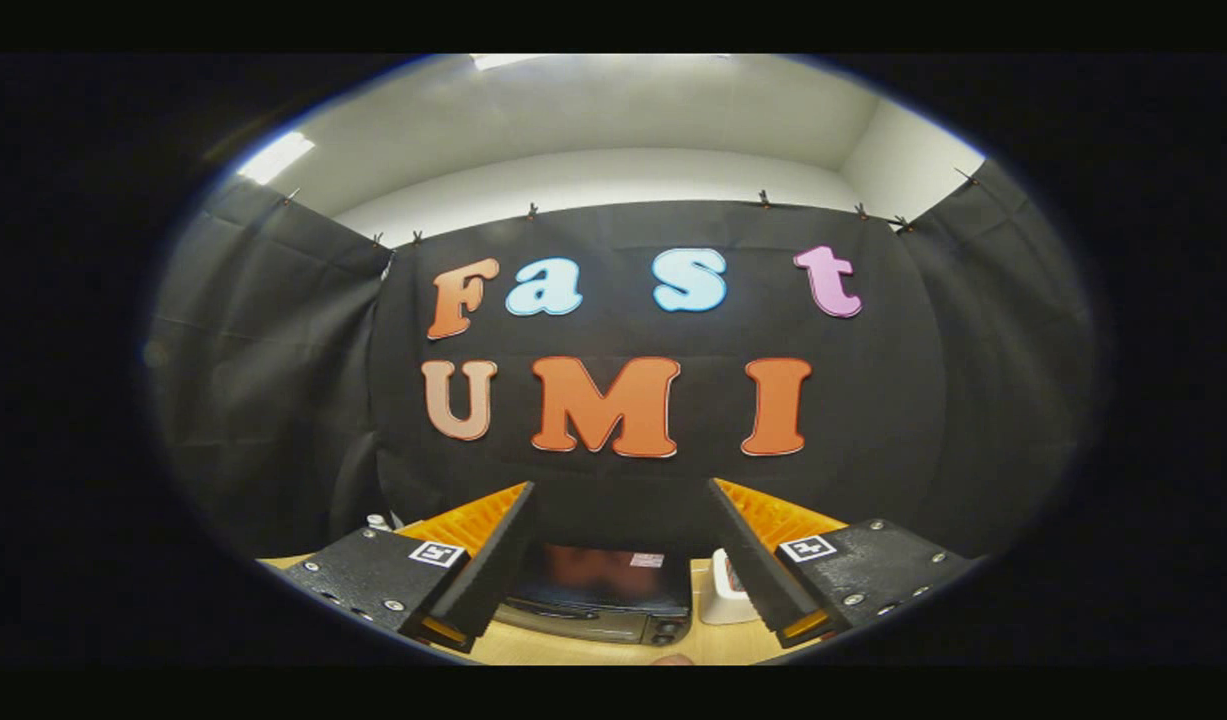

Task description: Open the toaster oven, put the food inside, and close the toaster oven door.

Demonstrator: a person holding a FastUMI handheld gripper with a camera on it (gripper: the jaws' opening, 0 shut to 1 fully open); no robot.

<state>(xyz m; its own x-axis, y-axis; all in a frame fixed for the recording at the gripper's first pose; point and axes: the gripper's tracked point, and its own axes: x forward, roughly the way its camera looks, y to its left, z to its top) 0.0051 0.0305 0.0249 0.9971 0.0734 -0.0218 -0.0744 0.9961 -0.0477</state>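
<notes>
Gripper view is given from well above a pale wooden table (573, 648), with the gripper (621, 520) held high and its two fingers (493, 560) spread wide apart, nothing being gripped between them. The tips are seen against the black cloth wall (273, 380) of the booth, which is pinned up along its top edge by small clips; a white wall and ceiling with bright strip lights (273, 157) are seen above it.

Between the fingers and far beyond them, the toaster oven (598, 600) is seen standing on the table. Its dark glass door appears closed, and a handle and a knob or two can be made out along its lower front. A reddish blur is seen on the glass, but whether it is a reflection or something inside cannot be told. The oven's left side is covered by the left finger.

Just beside the oven on its right, a small white container (725, 600) is seen, partly hidden behind the right finger; what it is cannot be made out. A small pale object (377, 521) is glimpsed above the left finger's mount, too small to identify. At the table's near edge a rounded brownish shape (671, 659) is cut off; whether it is the food cannot be told.
</notes>
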